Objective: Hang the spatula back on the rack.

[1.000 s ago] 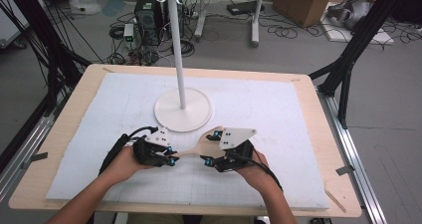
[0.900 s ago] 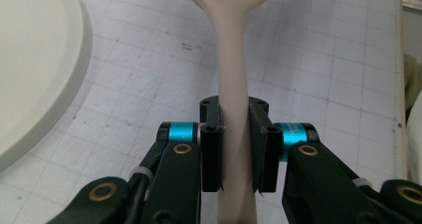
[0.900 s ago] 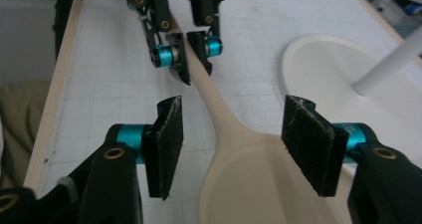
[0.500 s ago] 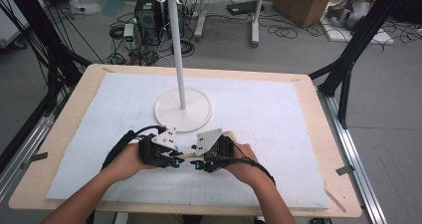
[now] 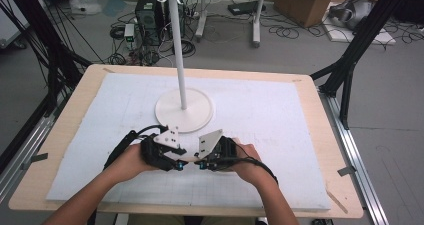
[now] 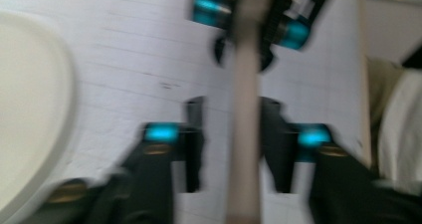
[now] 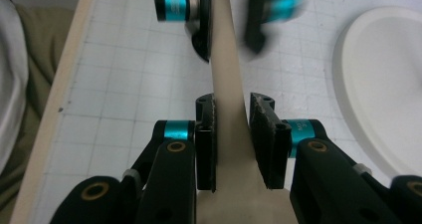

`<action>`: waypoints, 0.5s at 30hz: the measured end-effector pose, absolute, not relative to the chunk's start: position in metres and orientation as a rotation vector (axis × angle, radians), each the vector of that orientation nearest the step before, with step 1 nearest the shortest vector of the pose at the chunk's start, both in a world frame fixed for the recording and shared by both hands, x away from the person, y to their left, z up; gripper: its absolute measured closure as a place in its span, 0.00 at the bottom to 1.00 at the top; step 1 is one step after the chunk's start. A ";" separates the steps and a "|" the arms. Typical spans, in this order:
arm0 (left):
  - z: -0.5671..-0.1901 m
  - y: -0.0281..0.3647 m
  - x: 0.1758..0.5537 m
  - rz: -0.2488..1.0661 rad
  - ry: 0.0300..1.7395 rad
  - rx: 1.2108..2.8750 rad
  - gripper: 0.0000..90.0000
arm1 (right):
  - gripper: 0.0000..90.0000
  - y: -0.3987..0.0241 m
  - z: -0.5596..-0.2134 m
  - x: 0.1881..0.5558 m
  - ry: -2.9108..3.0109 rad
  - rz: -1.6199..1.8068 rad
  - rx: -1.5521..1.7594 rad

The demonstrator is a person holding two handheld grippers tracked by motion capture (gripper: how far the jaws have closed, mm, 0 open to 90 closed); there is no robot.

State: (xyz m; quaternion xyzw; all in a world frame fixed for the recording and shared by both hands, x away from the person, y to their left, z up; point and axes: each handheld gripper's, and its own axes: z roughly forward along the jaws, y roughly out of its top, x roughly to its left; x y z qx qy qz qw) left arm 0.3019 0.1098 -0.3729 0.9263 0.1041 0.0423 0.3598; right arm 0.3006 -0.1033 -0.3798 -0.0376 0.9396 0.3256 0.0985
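Beige strip (image 7: 226, 84) spans between your two tools above the counter (image 5: 300, 135), near the white stand base (image 5: 185, 110). Your right hand-held gripper (image 7: 233, 117) has just clamped onto it; your left hand-held gripper (image 6: 233, 129) has just been opening, jaws clear of it.

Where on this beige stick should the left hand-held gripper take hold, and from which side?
Grip the narrow, straight shaft of the beige stick, coming in from its free end, opposite the right hand-held gripper, which is shut where it widens. The left hand-held gripper, jaws just opened, straddles that shaft without pressing.
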 end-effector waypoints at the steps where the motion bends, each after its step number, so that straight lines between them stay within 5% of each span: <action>1: -0.370 0.112 0.304 0.112 0.321 2.355 0.59 | 0.82 -0.103 -0.380 0.301 2.780 0.963 -0.111; 6: -0.353 0.131 0.307 0.241 0.478 2.167 0.45 | 0.82 -0.114 -0.379 0.302 2.733 0.979 -0.055; 15: -0.330 0.175 0.305 0.544 0.696 1.834 0.43 | 0.82 -0.137 -0.377 0.308 2.599 1.018 0.188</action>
